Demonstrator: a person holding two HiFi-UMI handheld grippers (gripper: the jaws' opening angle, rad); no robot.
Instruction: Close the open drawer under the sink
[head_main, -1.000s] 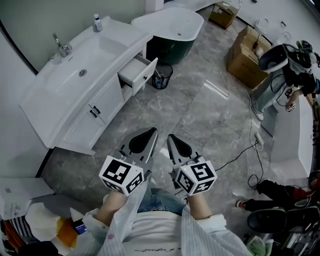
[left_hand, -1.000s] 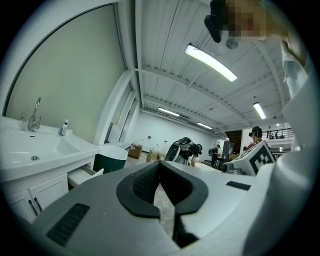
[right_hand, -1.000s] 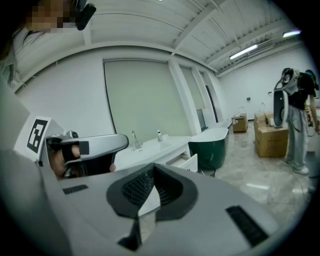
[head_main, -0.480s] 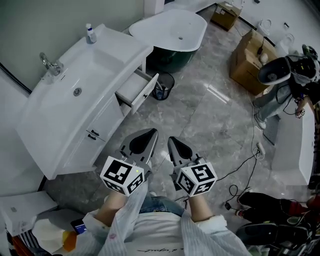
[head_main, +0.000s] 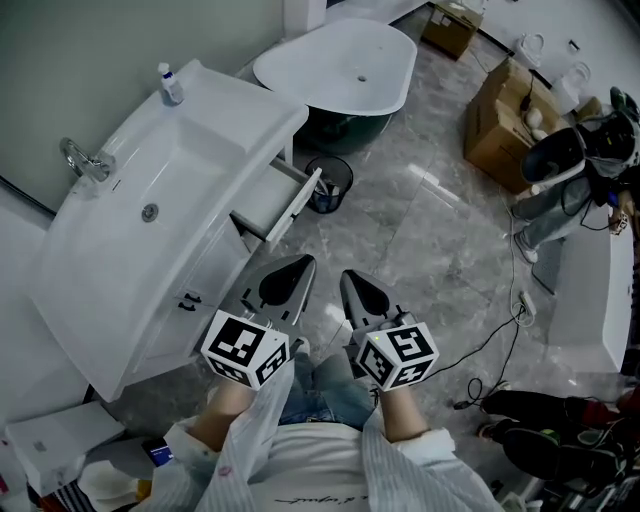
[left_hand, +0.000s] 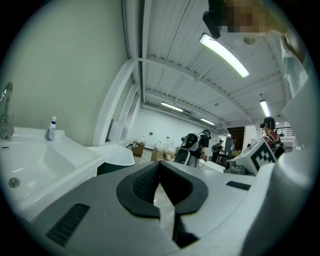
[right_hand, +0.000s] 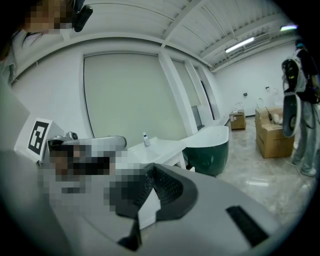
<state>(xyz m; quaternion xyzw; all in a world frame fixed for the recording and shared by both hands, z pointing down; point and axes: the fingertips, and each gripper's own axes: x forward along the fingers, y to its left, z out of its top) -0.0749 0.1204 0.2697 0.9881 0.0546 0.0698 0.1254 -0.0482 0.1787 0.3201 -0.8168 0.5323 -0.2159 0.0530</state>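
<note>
1. Jutting open from the cabinet's right end under the sink, the drawer shows white inside.
2. The bin beside it holds bluish items.
3. Left gripper and right gripper: jaws pressed together, holding nothing.

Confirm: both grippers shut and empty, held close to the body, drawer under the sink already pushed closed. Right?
Not quite. The drawer under the sink is open, pulled out toward the waste bin, as the head view shows. The rest holds: the left gripper and the right gripper are shut, empty, and close to the body.
</note>
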